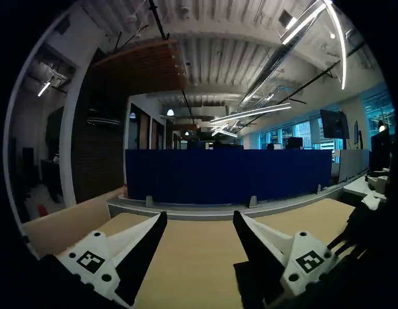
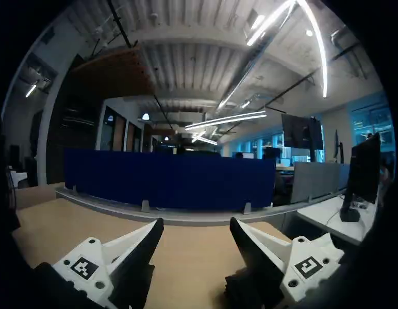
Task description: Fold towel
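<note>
Pale wood makes up the surface (image 1: 199, 268), which is bounded at its far edge by a grey rail and a blue partition (image 1: 225, 175). Beyond it an open office is seen under long strip lights (image 1: 250, 110), and a dark monitor (image 2: 361, 170) is stood on a neighbouring desk to the right.

The left gripper (image 1: 199, 213) is held low over the wood and aimed level at the partition. Its fingers (image 1: 139, 247) are spread wide, with nothing between them. The right gripper (image 2: 196, 220) is held likewise, its fingers (image 2: 132, 252) parted and nothing gripped. Where the towel lies cannot be told from these views; bare wood is seen between and ahead of both pairs of fingers.

The fold is judged not yet begun, and the step in hand is taken to be finding and approaching the cloth. For this to be done well, both grippers should be tipped downward until the towel is brought into sight. Two corners of one edge should then be chosen, one for each gripper. The fingers are best left spread until a corner lies fully between them, with the lower finger slid flat along the wood beneath the hem so that one layer is caught cleanly. Once both corners are pinched, they should be raised together at equal height and carried over to the opposite edge, so that the edges are matched and no skew is introduced.
</note>
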